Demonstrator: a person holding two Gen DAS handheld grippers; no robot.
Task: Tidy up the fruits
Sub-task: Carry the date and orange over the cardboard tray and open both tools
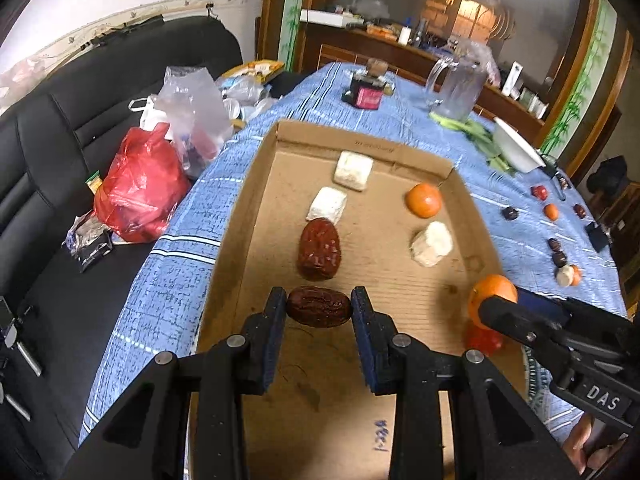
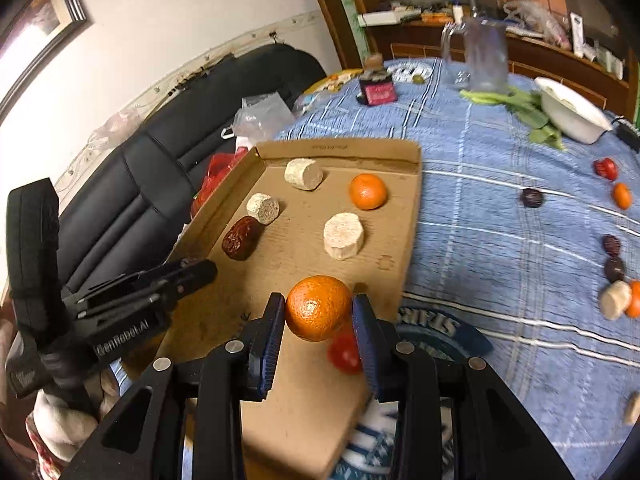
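The task looks about half done: the cardboard tray [image 1: 248, 184] on the bench [image 2: 480, 208] already holds a date [image 1: 319, 249], an orange [image 1: 423, 199] and three pale chunks. The left gripper [image 1: 319, 307] has its fingers closed on a dark date [image 1: 319, 311] over the tray; the right gripper [image 2: 319, 314] clamps a second orange [image 2: 318, 307] there. Several fruits [image 2: 614, 256] wait on the cloth.

We see our left black plastic two-finger gripper [image 1: 319, 308] with blue ribbed pads [image 1: 276, 332] and round silver screws; its side reads "GenRobot.AI". At three o'clock, our matching right black gripper [image 2: 319, 312] bears a "DAS" label. Bare skin shows below.
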